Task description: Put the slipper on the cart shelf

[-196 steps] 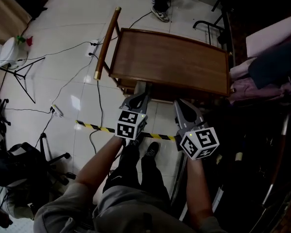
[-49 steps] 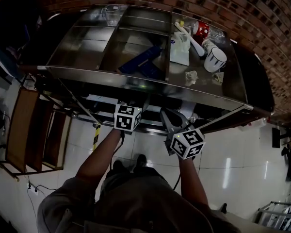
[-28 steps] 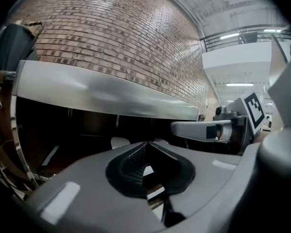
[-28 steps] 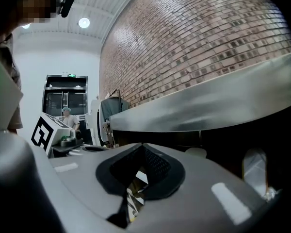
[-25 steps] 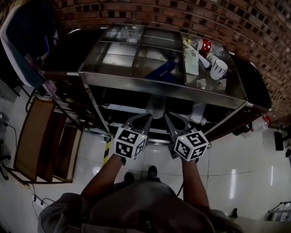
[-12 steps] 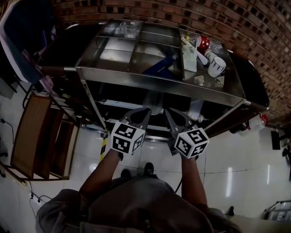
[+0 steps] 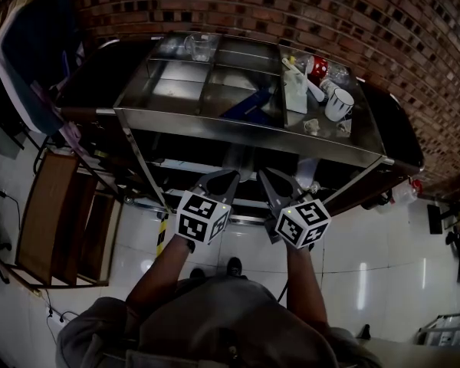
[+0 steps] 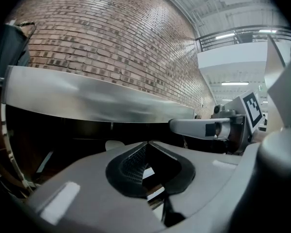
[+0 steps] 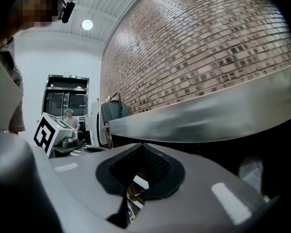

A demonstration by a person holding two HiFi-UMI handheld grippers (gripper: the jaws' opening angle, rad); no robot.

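Observation:
A steel cart stands against the brick wall, and its top tray is split into compartments. A dark blue flat thing, perhaps the slipper, lies tilted in a middle compartment. My left gripper and right gripper hang side by side just in front of the cart, below the tray's front rim. Both point into the dark space beneath it. In the left gripper view my left gripper is shut and holds nothing. In the right gripper view my right gripper is shut and holds nothing too.
A white mug, a red thing, a white box and a glass sit in the tray. Something pale lies on the lower shelf. A wooden rack stands at the left on the glossy white floor.
Several seconds ago I faced a wooden trolley; now the steel cart is in front of me. Over the last second both grippers have kept almost still below its rim.

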